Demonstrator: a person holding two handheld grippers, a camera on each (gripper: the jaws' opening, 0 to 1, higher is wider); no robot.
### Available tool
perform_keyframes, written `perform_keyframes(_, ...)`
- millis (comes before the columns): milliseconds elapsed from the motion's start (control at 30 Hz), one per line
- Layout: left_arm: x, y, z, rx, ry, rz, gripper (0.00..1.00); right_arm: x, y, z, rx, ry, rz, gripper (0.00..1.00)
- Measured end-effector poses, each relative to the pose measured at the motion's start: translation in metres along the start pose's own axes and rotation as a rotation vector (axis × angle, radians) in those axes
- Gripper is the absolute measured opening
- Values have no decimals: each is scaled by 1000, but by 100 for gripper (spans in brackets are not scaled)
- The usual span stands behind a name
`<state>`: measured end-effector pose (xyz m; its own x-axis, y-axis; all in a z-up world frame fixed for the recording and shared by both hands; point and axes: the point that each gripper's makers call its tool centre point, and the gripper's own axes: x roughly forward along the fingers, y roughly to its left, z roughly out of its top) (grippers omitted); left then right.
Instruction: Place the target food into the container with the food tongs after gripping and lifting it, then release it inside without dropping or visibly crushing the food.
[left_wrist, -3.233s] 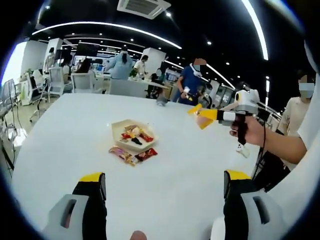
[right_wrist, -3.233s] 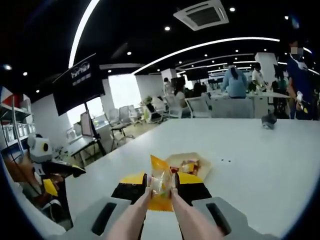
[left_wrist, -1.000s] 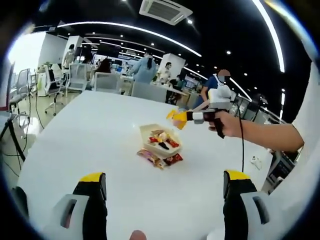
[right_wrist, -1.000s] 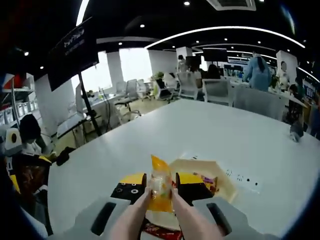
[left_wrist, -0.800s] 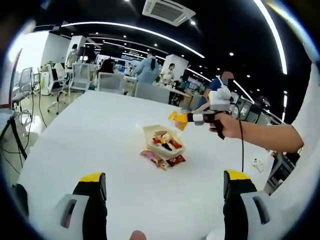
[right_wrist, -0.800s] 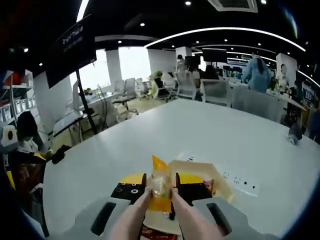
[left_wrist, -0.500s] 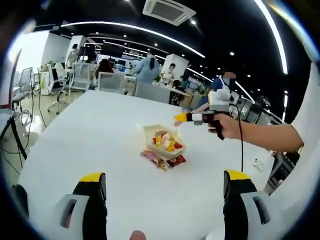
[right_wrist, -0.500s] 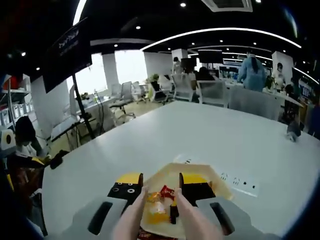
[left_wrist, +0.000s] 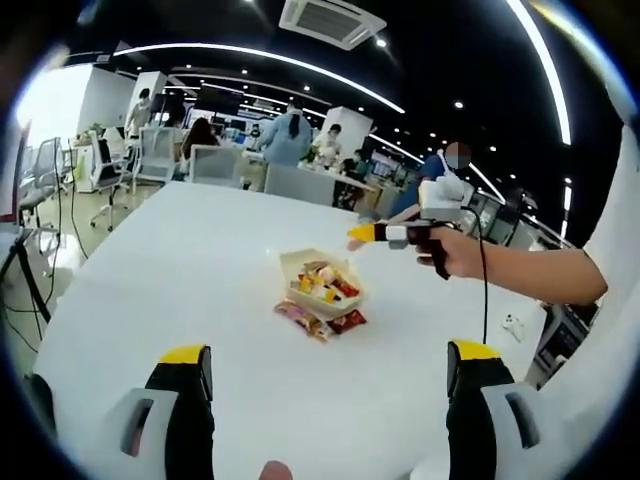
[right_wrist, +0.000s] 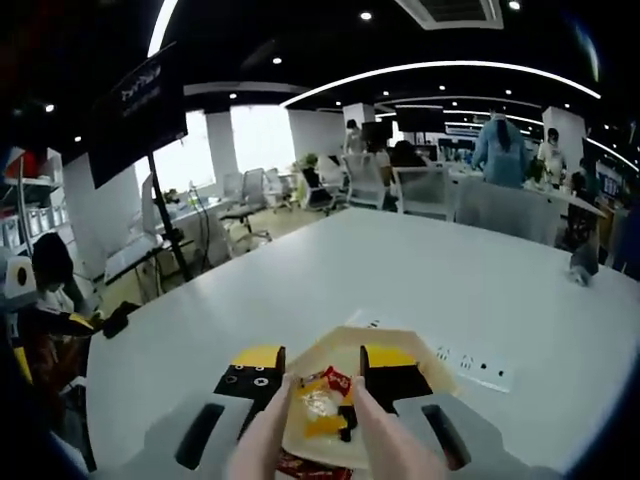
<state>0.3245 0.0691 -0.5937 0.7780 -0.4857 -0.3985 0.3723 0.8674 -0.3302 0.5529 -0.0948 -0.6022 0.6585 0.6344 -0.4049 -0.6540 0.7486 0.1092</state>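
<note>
A beige container (left_wrist: 291, 263) with several snack packets stands mid-table. In the right gripper view the container (right_wrist: 345, 334) lies just below my right gripper (right_wrist: 322, 360), whose jaws and pink tong arms (right_wrist: 262, 430) stand open over it. An orange-yellow packet (right_wrist: 318, 408) rests inside, free of the tongs. In the left gripper view my right gripper (left_wrist: 362, 235), held by a hand (left_wrist: 462, 252), hovers above the container's far right rim. My left gripper (left_wrist: 328, 352) is open and empty, well short of the container.
Several loose packets (left_wrist: 316, 320) lie on the white table (left_wrist: 170, 260) against the container's near side. A socket panel (right_wrist: 478, 366) is set into the table beyond the container. Chairs and people stand past the far edge.
The right gripper carried the orange packet over the container, then its jaws opened and the packet dropped inside. The left gripper stayed open, its view barely shifting.
</note>
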Motion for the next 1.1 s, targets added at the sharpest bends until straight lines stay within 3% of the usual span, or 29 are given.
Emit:
perform_keyframes(200, 1, -8, -1, 14, 5, -20, 98, -18, 10, 0, -14, -16, 30, 29)
perform_keyframes(567, 6, -34, 3, 24, -7, -101, 99, -76, 15, -17, -26, -39, 6, 29)
perform_keyframes(833, 4, -63, 3, 118, -39, -146, 99, -118, 25, -32, -57, -55, -25, 29)
perform_keyframes(1100, 4, -77, -4, 205, -49, -121, 100, -158, 34, -46, -54, -73, -54, 29)
